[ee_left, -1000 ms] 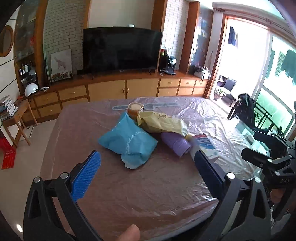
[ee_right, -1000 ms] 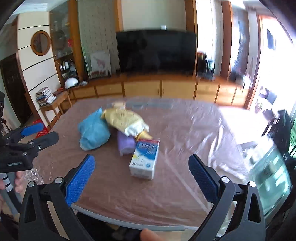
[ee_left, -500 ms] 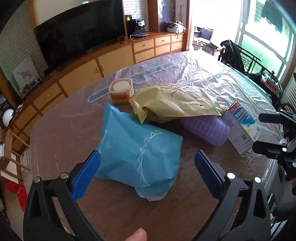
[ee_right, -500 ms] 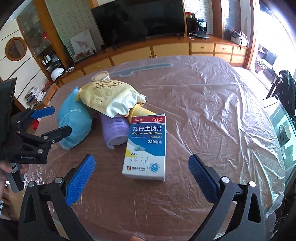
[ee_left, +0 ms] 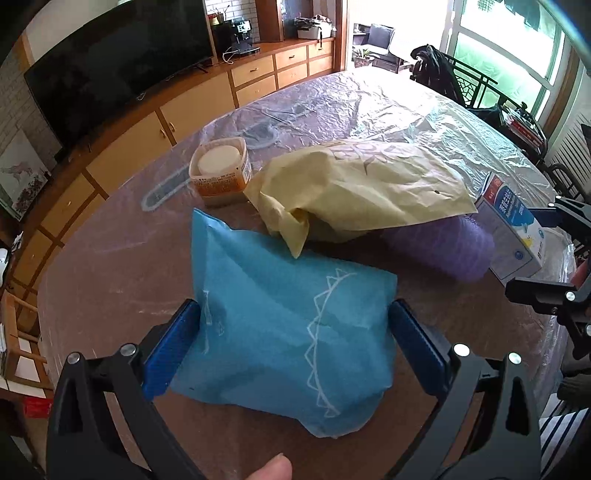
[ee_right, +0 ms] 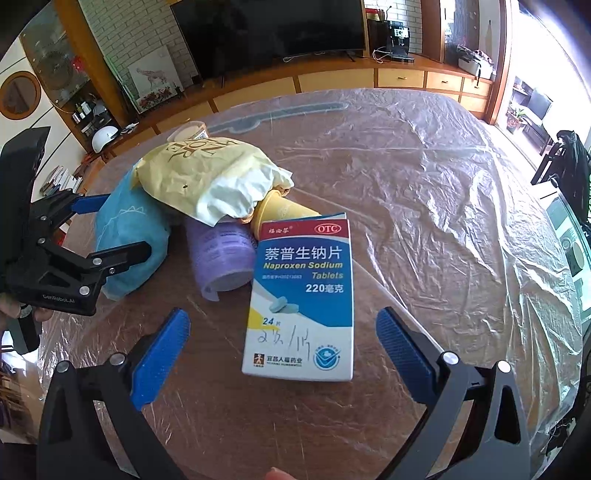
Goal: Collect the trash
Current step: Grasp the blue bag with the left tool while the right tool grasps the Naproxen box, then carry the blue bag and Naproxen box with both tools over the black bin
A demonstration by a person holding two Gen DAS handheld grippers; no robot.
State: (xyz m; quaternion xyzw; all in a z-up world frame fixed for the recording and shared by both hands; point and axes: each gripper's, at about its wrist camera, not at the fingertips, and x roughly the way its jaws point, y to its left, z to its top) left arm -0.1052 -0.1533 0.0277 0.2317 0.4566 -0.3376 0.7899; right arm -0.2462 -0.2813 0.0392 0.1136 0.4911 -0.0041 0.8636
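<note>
A pile of trash lies on the plastic-covered table (ee_right: 424, 192). A blue bag (ee_left: 280, 321) sits between the fingers of my open left gripper (ee_left: 295, 347), which straddles it. Behind it lie a yellow paper bag (ee_left: 362, 188), a purple cup (ee_left: 443, 247) on its side and a small plastic tub (ee_left: 221, 170). A blue and white medicine box (ee_right: 303, 299) lies flat in front of my open right gripper (ee_right: 284, 354), its near end between the fingers. A yellow cone (ee_right: 284, 212) pokes out from under the yellow bag (ee_right: 207, 177).
A wooden cabinet with a large TV (ee_right: 269, 29) lines the far wall. Chairs (ee_left: 476, 88) stand at the table's right side by the window. The table's right half (ee_right: 461, 221) holds only wrinkled plastic sheet.
Both grippers moved forward and down toward the table. The left one now straddles the blue bag. The right one came up to the medicine box.
</note>
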